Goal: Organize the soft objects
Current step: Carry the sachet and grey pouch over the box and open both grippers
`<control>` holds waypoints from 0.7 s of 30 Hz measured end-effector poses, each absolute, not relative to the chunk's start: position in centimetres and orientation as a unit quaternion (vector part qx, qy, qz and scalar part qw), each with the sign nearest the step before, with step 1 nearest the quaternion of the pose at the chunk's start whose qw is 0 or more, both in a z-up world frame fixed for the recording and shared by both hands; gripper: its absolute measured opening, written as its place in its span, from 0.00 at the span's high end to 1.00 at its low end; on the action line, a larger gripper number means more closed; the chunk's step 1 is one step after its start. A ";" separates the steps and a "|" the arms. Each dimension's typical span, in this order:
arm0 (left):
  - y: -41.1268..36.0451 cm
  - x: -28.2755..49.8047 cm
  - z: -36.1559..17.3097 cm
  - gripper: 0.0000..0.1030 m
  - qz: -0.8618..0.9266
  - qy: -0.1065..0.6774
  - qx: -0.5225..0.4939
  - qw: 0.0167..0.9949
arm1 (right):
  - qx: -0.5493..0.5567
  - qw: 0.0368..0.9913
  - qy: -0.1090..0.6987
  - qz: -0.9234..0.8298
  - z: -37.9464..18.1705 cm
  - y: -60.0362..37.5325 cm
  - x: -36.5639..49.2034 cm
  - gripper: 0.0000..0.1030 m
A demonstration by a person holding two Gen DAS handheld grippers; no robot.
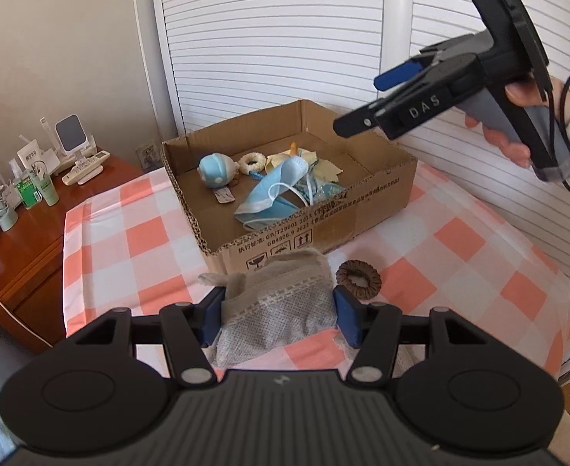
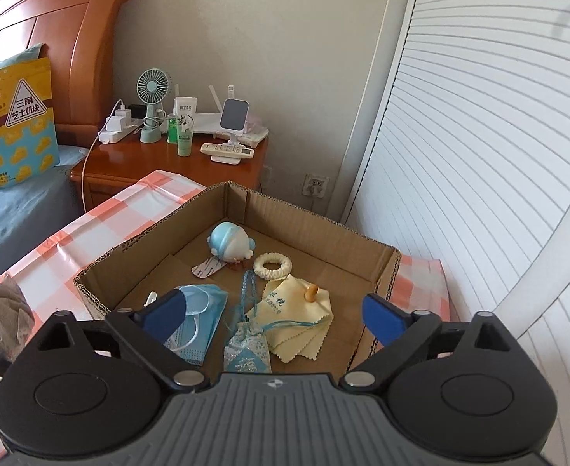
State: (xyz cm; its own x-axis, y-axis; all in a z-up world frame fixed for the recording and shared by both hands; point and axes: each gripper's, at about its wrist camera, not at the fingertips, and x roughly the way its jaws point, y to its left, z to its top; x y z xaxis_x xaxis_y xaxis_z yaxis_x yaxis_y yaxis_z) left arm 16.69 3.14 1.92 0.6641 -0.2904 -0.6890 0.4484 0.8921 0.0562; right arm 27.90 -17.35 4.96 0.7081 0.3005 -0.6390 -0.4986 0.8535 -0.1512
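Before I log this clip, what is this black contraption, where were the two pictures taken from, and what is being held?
No robot: a person holds a hand-held gripper in each hand, each with a camera looking along its fingers. The left view shows the left gripper shut on a grey mesh cloth pouch, above the orange-and-white checked tablecloth, near a brown braided hair ring. The right view shows the right gripper, open and empty, over the shallow cardboard box holding a blue face mask and yellow cloths.
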 end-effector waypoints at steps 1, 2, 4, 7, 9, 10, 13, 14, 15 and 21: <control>2.9 17.0 2.2 0.44 -0.203 0.352 0.113 0.907 | -0.151 0.912 0.313 0.218 4.9 -17.6 27.7 0.00; 2.8 17.2 2.5 0.44 -0.202 0.348 0.114 0.908 | -0.143 0.913 0.316 0.215 4.9 -17.9 27.5 0.00; 2.5 17.8 3.0 0.44 -0.201 0.343 0.117 0.910 | -0.127 0.914 0.324 0.209 4.8 -18.4 27.2 0.00; 2.1 18.9 3.6 0.44 -0.199 0.338 0.120 0.912 | -0.110 0.915 0.330 0.206 4.5 -18.9 26.6 0.00; 1.8 19.8 3.9 0.44 -0.196 0.336 0.120 0.913 | -0.104 0.914 0.335 0.203 4.2 -19.2 26.1 0.00; 1.7 20.3 4.1 0.44 -0.194 0.336 0.118 0.914 | -0.103 0.914 0.336 0.201 4.1 -19.2 25.9 0.00; 1.4 22.1 4.7 0.44 -0.188 0.335 0.113 0.916 | -0.095 0.914 0.340 0.198 3.7 -19.6 25.2 0.00; 1.2 22.8 4.9 0.44 -0.185 0.335 0.113 0.917 | -0.090 0.915 0.342 0.197 3.6 -19.7 25.0 0.00; 1.1 23.5 5.0 0.44 -0.182 0.335 0.114 0.917 | -0.085 0.914 0.343 0.197 3.4 -19.8 24.8 0.00; -0.4 27.9 5.6 0.44 -0.168 0.336 0.121 0.919 | -0.071 0.915 0.344 0.198 2.8 -20.3 23.5 0.00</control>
